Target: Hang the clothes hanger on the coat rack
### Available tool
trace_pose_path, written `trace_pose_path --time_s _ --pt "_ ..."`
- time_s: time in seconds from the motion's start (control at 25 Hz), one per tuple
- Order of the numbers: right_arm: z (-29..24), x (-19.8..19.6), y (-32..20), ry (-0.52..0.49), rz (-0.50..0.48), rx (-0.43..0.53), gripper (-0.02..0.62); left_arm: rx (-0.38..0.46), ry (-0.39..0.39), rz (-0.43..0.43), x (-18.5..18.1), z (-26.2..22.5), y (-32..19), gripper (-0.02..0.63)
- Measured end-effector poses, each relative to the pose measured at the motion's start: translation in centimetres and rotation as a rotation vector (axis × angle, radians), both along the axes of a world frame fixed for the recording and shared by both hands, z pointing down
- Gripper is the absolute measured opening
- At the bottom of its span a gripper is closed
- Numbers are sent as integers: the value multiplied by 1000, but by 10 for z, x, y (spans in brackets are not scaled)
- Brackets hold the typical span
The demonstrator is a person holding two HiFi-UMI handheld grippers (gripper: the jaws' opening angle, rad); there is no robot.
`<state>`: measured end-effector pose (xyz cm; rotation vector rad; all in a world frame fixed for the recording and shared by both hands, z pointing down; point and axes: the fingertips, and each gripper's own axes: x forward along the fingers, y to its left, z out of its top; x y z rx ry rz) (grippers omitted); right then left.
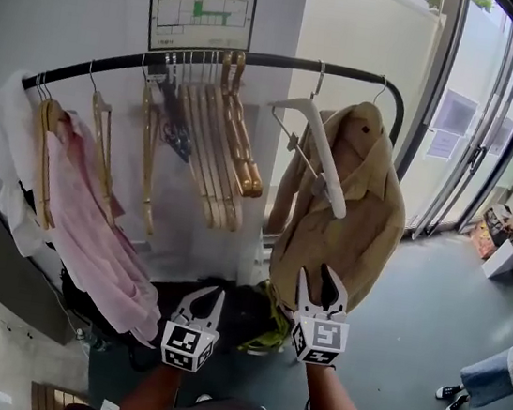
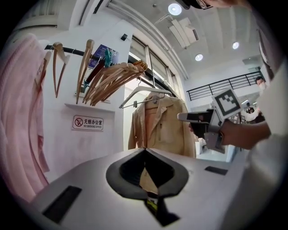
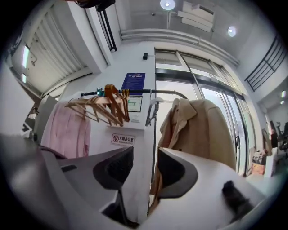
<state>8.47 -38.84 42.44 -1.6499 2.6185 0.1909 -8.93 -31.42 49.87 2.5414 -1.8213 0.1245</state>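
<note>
A white hanger (image 1: 323,166) hangs tilted by its hook on the black rack rail (image 1: 286,62), just left of a tan jacket (image 1: 358,223). It also shows in the left gripper view as the white hanger (image 2: 145,91) and in the right gripper view as the white hanger (image 3: 151,109). My right gripper (image 1: 314,286) sits below it, open, with nothing between its jaws (image 3: 145,152). My left gripper (image 1: 208,299) is lower and to the left, its jaw tips touching (image 2: 145,150), empty. The right gripper (image 2: 198,117) appears at the right of the left gripper view.
A bunch of wooden hangers (image 1: 217,146) and a pink shirt (image 1: 85,213) fill the rail's left part. A dark bag (image 1: 237,310) lies on the floor under the rack. Glass doors (image 1: 475,135) stand at the right, and a person's legs (image 1: 492,379) show at the right edge.
</note>
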Motion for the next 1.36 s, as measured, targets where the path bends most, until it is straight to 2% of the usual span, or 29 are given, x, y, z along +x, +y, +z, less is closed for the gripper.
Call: trace_pose_path --time_s 0.08,0.16,0.28,0.68,1.36 --pt "21 -13 19 14 -27 -30 146 4 4 3 2 -1 1 9" --pt "36 -20 33 12 -49 -65 68 10 5 4 3 -2 1 9" --pt "46 -25 43 33 -69 -92 17 27 8 4 4 -8 0 9" --pt "46 -13 40 63 -39 -110 15 60 5 -2 4 -21 1 9" --pt "56 -4 43 72 -18 -144 15 56 0 24 15 -21 3 9"
